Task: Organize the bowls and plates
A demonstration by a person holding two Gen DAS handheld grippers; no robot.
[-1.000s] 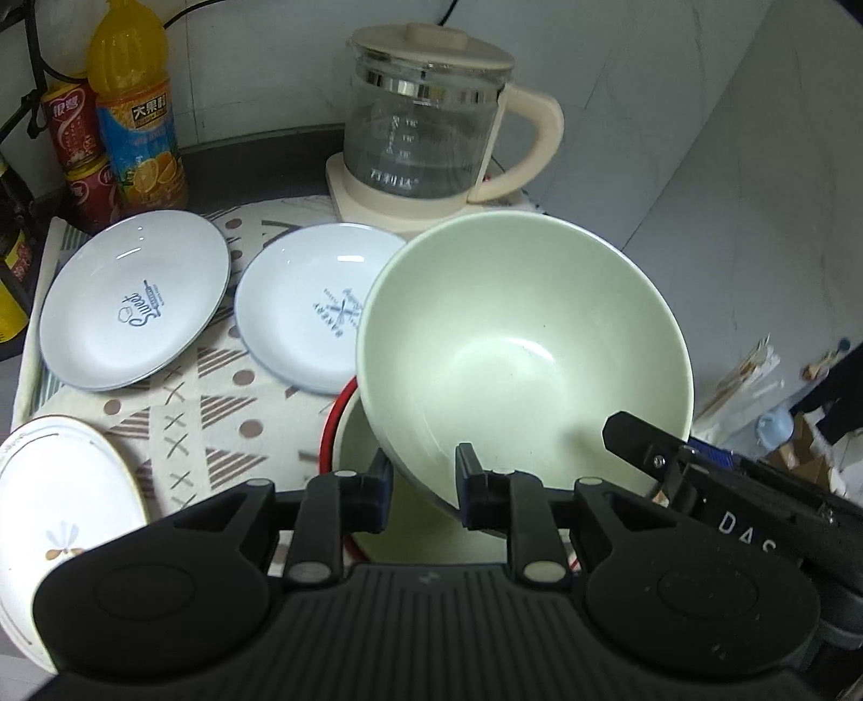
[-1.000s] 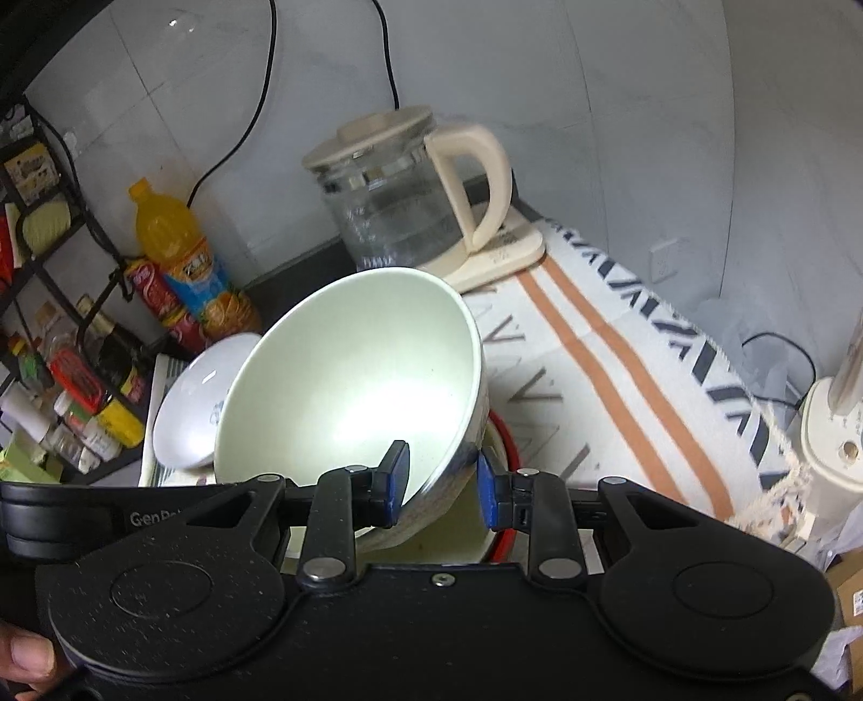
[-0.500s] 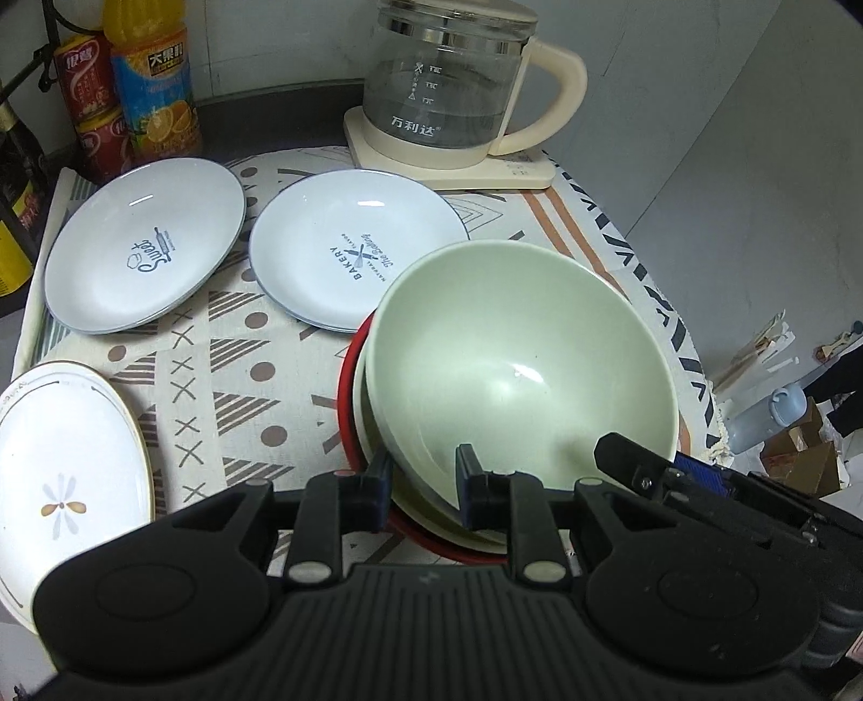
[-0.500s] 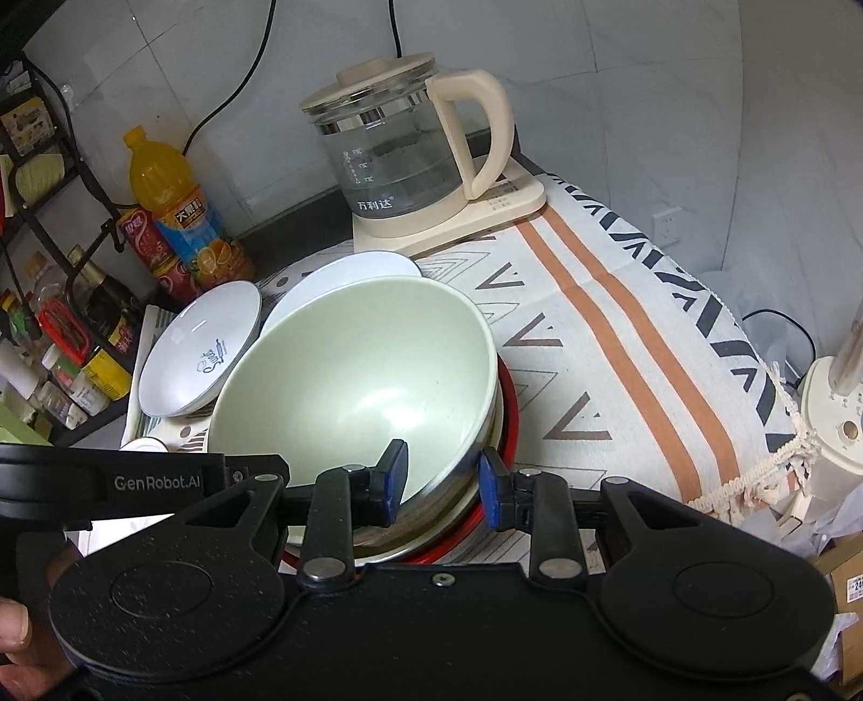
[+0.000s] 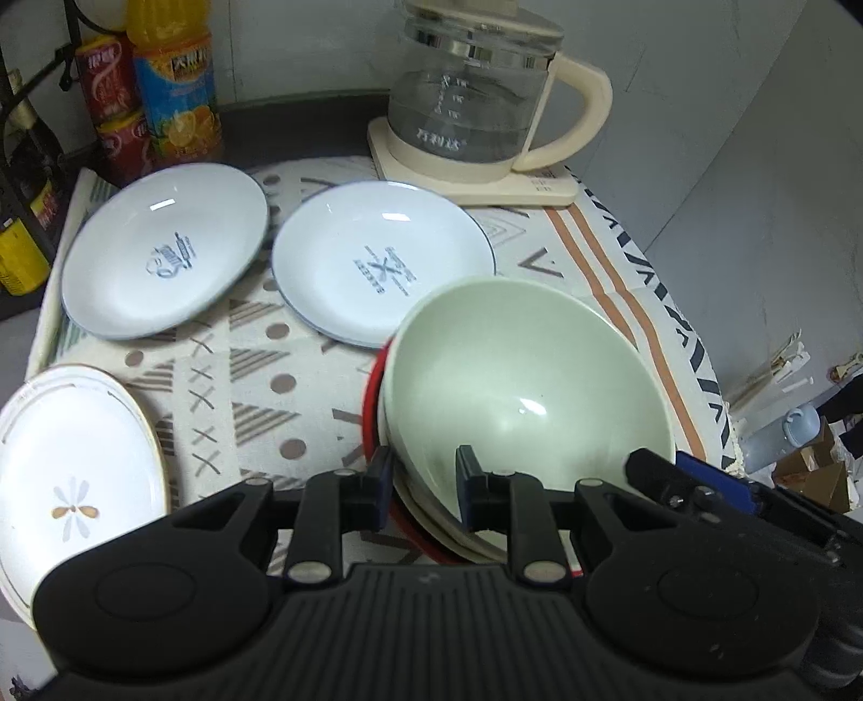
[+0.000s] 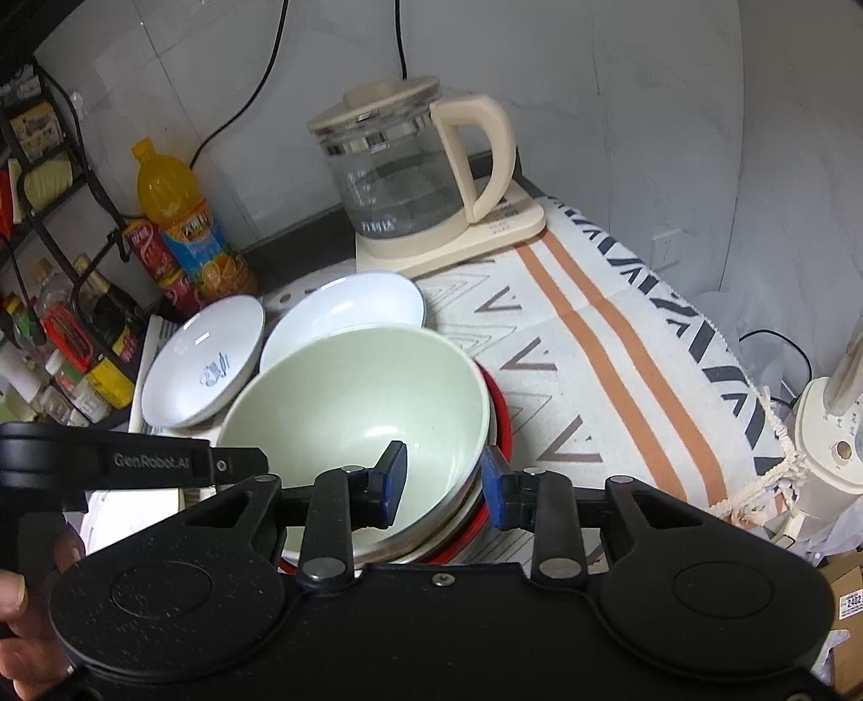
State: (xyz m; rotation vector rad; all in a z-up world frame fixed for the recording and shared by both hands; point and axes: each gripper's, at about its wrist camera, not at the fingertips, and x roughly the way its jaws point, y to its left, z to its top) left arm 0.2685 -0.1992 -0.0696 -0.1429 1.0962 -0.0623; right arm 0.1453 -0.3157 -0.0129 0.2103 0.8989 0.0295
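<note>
Clamped the left gripper [image 5: 423, 485] on the near rim of the green bowl [image 5: 528, 377], nested in the red bowl [image 5: 369, 410] just ahead, and had just been easing the right gripper [image 6: 445, 480] jaws apart, slack astride that rim.

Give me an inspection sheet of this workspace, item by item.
Surface: patterned tablecloth covers the table.
Job's things: pale green bowl nested in a stack over a red-rimmed dish; two white plates with blue prints; white gold-rimmed plate at the near left.
Clutter: glass kettle on cream base, orange juice bottle, red cans.
Grippers: left gripper pinches the bowl's rim; right gripper straddles the rim, jaws have just been opening.
Cables: black cords on the wall.
Surroundings: crowded rack on the left.
</note>
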